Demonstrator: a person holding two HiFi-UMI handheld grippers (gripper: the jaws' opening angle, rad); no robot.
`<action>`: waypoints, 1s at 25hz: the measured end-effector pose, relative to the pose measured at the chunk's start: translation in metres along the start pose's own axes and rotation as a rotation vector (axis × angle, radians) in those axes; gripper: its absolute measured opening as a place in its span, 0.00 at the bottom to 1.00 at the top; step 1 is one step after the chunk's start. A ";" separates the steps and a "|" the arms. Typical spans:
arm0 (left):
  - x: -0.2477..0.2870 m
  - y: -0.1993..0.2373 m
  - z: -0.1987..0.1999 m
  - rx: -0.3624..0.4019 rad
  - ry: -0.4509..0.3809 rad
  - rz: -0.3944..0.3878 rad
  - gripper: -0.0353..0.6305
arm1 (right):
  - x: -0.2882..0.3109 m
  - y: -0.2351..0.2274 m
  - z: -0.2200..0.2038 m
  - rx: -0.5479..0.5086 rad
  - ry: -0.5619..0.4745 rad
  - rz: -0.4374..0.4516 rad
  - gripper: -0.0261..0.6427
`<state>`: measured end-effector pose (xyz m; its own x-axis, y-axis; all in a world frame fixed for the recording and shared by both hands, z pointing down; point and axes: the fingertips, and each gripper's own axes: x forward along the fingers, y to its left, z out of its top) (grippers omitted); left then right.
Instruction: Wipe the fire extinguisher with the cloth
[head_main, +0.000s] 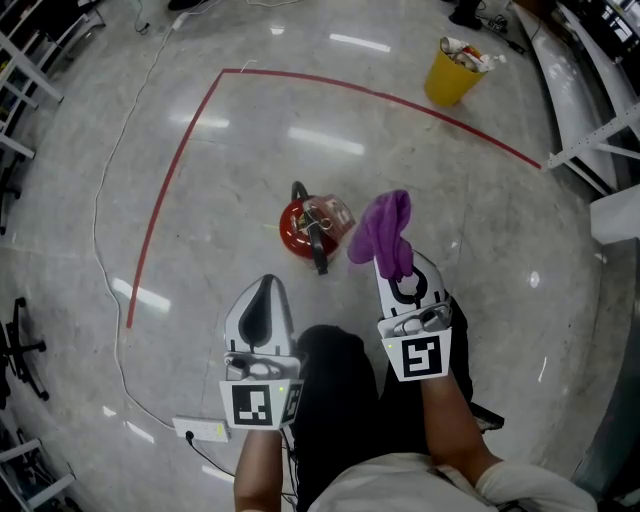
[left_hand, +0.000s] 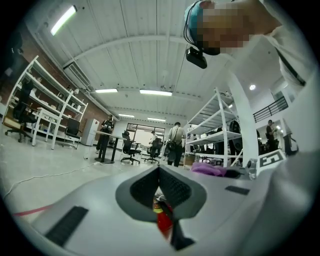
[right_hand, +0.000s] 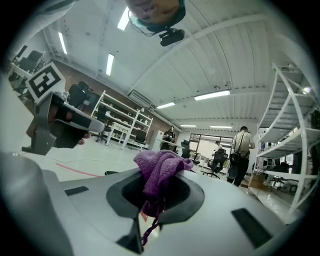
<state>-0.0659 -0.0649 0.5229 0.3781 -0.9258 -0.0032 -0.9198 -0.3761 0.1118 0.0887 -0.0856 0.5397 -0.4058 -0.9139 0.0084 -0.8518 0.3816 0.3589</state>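
Clamped on the purple cloth (right_hand: 159, 172) with the R gripper (right_hand: 151, 197). Jaws closed tight on the fabric, bunched wad poking up above them, loose thread dangling below. Held in mid-air, touching nothing else.

Pressed together at the tips on the L gripper (left_hand: 159, 170), w/ nothing between. Only a glimpse of red through the gap behind the jaws.

No contact yet w/ the fire extinguisher (head_main: 308, 228). Standing upright on the floor (head_main: 420, 170), seen from above, near both grippers: approx 1 o'clock of the L gripper, approx 10 o'clock of the R gripper. Black hose (head_main: 318, 252) trailing toward 6 o'clock, tag (head_main: 332, 212) on top.

Further out: red tape line (head_main: 180, 160) at 9–12 o'clock, yellow bin (head_main: 450, 75) well apart at 1 o'clock, white cable (head_main: 105, 200) along the 9 o'clock side, power strip (head_main: 200, 430) at 7 o'clock by the legs.

Risks, as judged from here:
- Free-standing on glossy floor, unbraced. Sideways wipe prob. enough to tip or skid it, esp. if pushed high up.
- Dangling thread likely to snag on handle or hose; a tug could then drag the cylinder over.
- Pinch covers only part of the cloth; hard drag could pull it out of the jaws.
- Bare jaw tips may scrape the paint if the wad folds back.
- Better to steady the top w/ the L gripper first.
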 end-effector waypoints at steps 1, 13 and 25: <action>-0.001 0.000 0.002 0.002 -0.003 -0.001 0.06 | 0.001 0.001 -0.003 -0.003 0.012 0.005 0.11; -0.017 0.012 -0.006 0.002 0.005 0.022 0.06 | 0.029 0.062 -0.024 -0.138 0.103 0.160 0.11; -0.021 0.019 -0.019 -0.023 0.005 0.027 0.06 | 0.033 0.066 -0.100 -0.181 0.260 0.148 0.11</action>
<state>-0.0898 -0.0518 0.5439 0.3536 -0.9354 0.0050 -0.9272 -0.3498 0.1343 0.0520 -0.1039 0.6569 -0.4029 -0.8640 0.3021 -0.7079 0.5034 0.4955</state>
